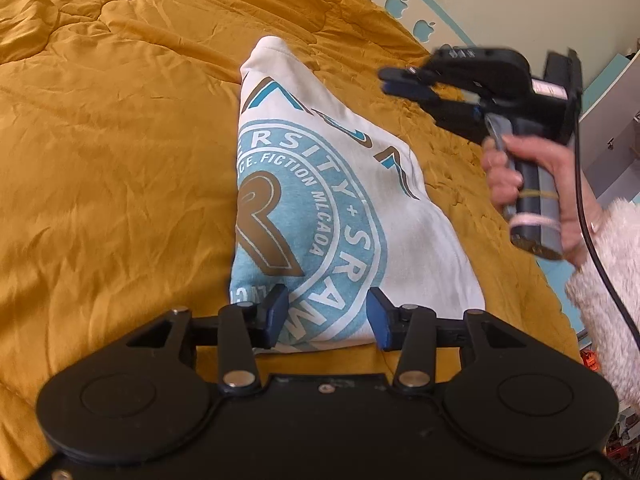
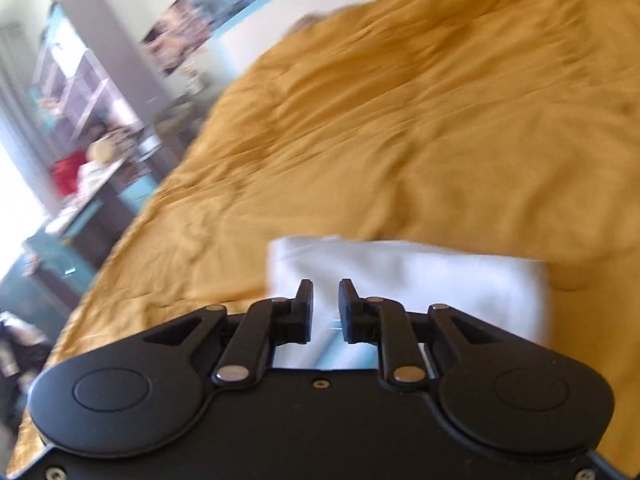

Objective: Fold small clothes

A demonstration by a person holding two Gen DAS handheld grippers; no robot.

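Near the right edge of the mustard bedspread lies a folded white T-shirt, its blue-and-brown round print facing up. The left gripper hovers at the shirt's near edge, fingers spread apart, holding nothing. The right gripper, carried by the right hand, hangs above the shirt's right side with a narrow gap between its fingers, empty.

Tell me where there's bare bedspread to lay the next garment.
Widest bare bedspread lies left of the folded white shirt, running to the far edge. The strip right of the shirt is tight: the right gripper hangs over it beside the bed's edge.
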